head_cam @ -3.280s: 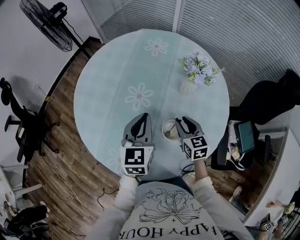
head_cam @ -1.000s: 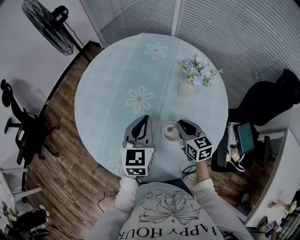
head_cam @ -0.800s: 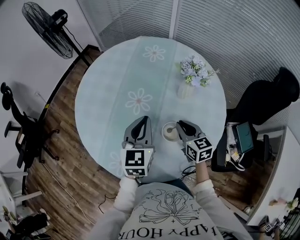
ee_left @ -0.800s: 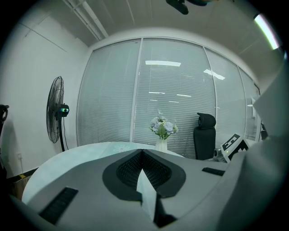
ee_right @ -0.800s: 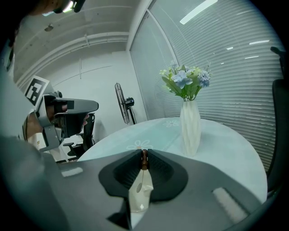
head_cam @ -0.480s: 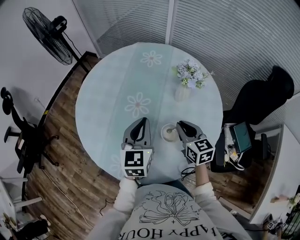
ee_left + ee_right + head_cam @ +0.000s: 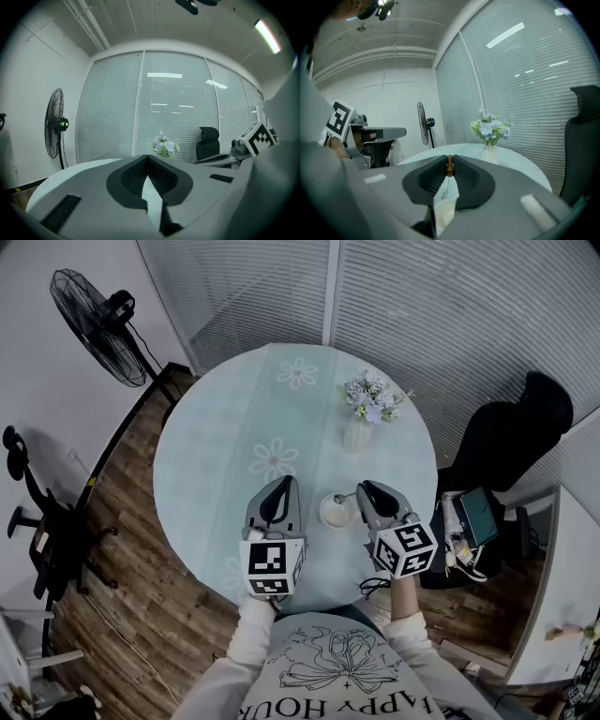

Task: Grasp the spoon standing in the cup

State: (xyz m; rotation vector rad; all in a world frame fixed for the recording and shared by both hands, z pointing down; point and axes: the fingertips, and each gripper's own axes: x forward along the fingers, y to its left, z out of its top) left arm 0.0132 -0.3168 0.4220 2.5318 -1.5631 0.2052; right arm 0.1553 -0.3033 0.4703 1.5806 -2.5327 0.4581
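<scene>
Right hand-held gripper (image 7: 364, 490) pinches spoon (image 7: 449, 165) | left hand-held gripper (image 7: 282, 486) closed | cup (image 7: 336, 513) between | vase (image 7: 357, 435) beyond

The left hand-held gripper (image 7: 280, 483) and right hand-held gripper (image 7: 365, 489) have risen.

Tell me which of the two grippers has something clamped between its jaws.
The right gripper: its jaws pinch the brown tip of the spoon. The left gripper has its jaws together at the tips with nothing between them.

Office: blinded glass partition (image 7: 450, 306), swivel chair (image 7: 511, 432)
</scene>
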